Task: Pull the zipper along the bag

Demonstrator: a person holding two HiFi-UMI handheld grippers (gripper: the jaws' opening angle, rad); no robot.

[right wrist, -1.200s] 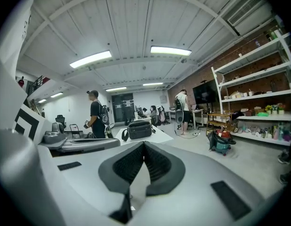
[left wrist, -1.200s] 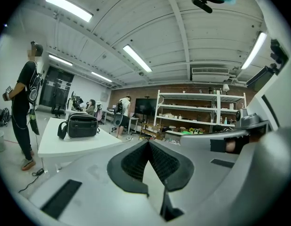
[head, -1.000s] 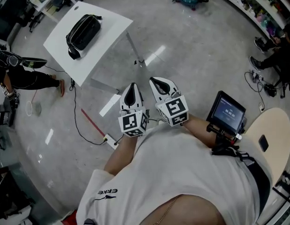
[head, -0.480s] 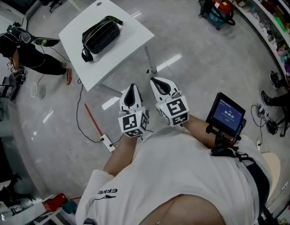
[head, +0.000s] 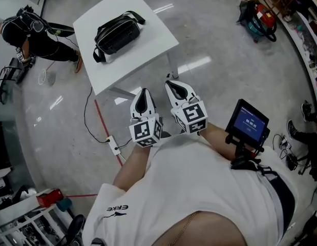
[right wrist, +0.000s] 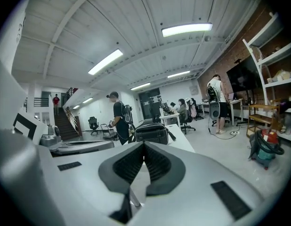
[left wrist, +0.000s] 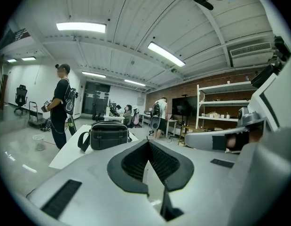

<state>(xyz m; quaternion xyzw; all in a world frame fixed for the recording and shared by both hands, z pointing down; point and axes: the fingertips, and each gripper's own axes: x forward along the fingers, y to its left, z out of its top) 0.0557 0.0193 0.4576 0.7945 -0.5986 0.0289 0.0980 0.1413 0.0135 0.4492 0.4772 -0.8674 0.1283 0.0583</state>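
Table (head: 150, 45) with bag (head: 117, 32) seemingly nearer

The bag (head: 117, 33) is showing up black on a white table (head: 153, 35), and the floor (head: 214, 40) is shining pale grey with a thin red line (head: 101, 116) on it. The left gripper (head: 144, 92) and the right gripper (head: 171, 83) are looking white with black pads (left wrist: 131, 161), and their cubes (head: 144, 132) are wearing black and white square marks. The person is wearing a white shirt (head: 199, 188) with small black letters.
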